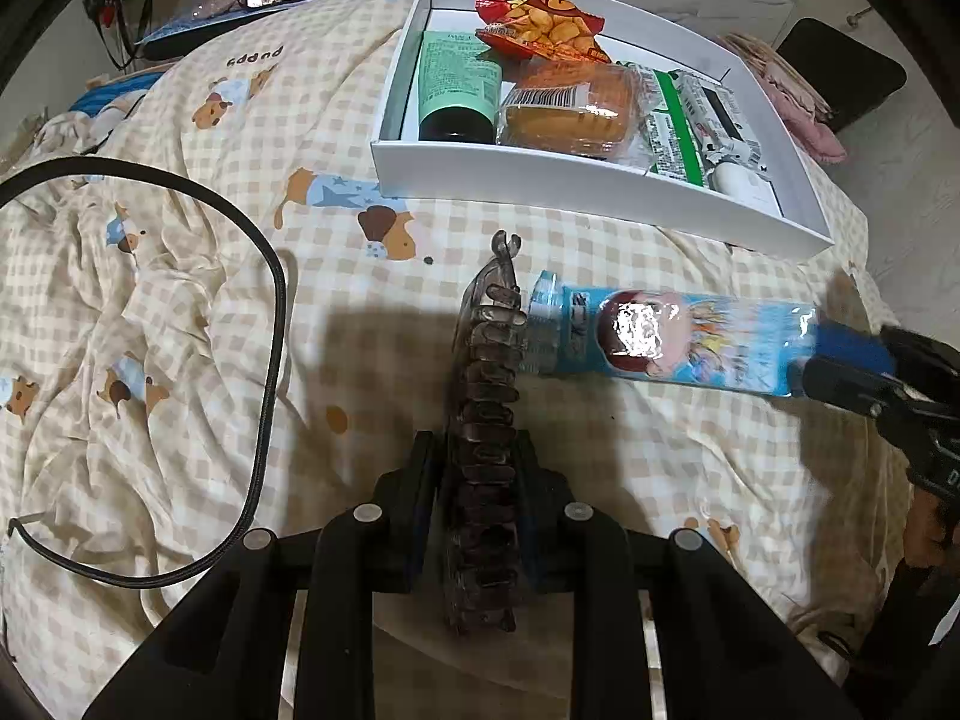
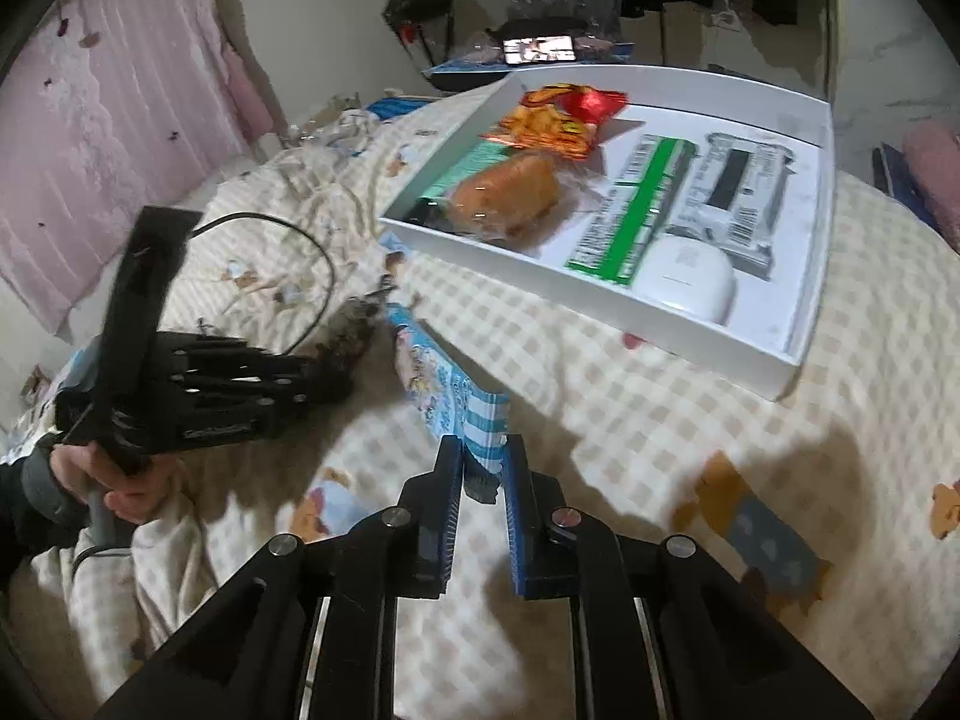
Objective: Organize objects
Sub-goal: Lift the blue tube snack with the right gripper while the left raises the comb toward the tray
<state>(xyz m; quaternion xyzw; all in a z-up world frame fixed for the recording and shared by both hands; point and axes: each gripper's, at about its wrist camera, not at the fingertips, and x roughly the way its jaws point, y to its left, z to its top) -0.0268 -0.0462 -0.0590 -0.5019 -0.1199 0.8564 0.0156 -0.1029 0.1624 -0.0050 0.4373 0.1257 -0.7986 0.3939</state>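
Note:
A dark see-through hair claw clip (image 1: 489, 360) stands upright between the fingers of my left gripper (image 1: 479, 444), which is shut on its lower half. To its right a long blue cartoon-printed packet (image 1: 660, 336) lies across the checked bedcover, its near end touching the clip. My right gripper (image 1: 840, 360) grips the packet's far end. In the right wrist view the packet's (image 2: 438, 378) striped end sits pinched between the pads of the right gripper (image 2: 483, 450). The left gripper (image 2: 336, 372) with the clip (image 2: 354, 324) is at the left, held by a hand.
A white open box (image 1: 540, 183) lies beyond on the bed, holding a green tube (image 1: 459, 84), a wrapped bun (image 1: 570, 114), a red snack bag (image 1: 540, 24), a green-and-white packet (image 1: 672, 138) and a white case (image 2: 690, 276). A black cable (image 1: 270, 360) loops at left.

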